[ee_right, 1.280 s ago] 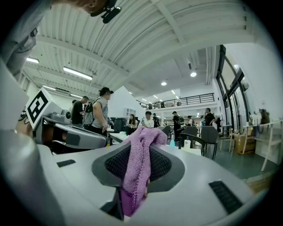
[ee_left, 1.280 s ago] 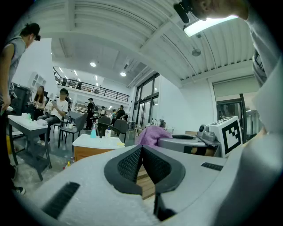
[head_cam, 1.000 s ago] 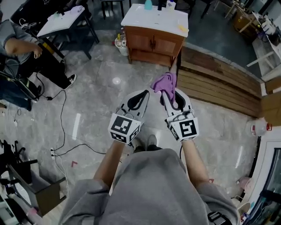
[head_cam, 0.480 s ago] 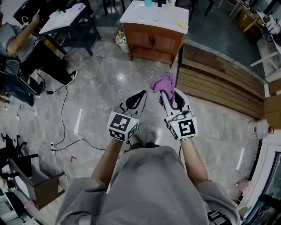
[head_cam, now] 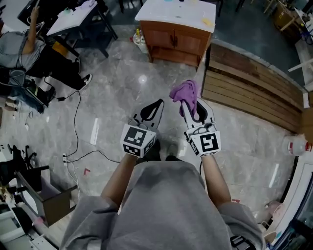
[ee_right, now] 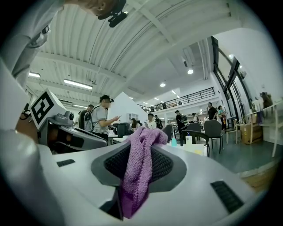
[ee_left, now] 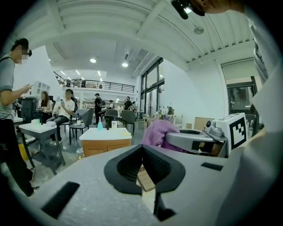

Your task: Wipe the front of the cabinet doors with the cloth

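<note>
The grey shiny floor fills most of the head view. A long stack of wooden boards lies on it at the right. At the far end of the floor stands the brown cabinet with a white top. Its two doors are closed. It is well apart from both claws, and nothing touches the doors.

The person holds both claws out in front, side by side. The left gripper has its jaws pressed together at the tips, with nothing between them. The right gripper is pinching the purple cloth. In the right gripper view the cloth sticks up above the jaws in a soft bunch and hangs down between the black pads.

A small blue bottle stands on the cabinet top. A tiny yellow thing lies there too, maybe a sponge; it is too small to tell.
</note>
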The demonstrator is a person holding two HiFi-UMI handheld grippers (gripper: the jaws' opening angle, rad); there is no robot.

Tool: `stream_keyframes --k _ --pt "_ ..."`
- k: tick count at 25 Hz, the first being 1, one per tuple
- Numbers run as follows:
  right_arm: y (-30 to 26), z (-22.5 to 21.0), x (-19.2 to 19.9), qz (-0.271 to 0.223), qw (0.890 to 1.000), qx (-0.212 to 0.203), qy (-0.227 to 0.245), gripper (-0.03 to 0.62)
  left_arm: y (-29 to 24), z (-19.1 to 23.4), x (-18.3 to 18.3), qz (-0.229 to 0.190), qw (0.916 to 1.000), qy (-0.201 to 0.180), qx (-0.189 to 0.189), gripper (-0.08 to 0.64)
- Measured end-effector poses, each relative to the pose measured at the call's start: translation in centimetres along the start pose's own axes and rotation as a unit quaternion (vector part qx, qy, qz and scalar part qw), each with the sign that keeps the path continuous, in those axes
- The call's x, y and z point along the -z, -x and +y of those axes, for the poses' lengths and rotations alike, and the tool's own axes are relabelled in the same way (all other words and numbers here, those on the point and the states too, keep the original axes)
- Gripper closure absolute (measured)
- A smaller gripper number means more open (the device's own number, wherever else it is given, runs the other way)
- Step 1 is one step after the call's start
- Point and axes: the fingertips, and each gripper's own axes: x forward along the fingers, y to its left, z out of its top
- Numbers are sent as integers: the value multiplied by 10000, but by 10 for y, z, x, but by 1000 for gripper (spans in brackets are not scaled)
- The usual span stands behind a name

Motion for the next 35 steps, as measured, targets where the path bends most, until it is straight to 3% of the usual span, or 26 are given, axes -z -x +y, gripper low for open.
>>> stream_keyframes --k 4,17,27,35 --pt "-20 -6 11 70 10000 33 -28 491 -16 20 3 36 9999 -58 -93 551" --pt "-127 -27 25 288 9989 346 -115 491 -75 117 -16 -11 9998 -29 195 551" --pt "-209 -20 40 428 9970 626 -142 491 -96 200 -6 160 9988 58 451 551" --pt "-245 -27 51 587 9943 876 -157 491 -115 239 -1 184 9980 171 583 551"
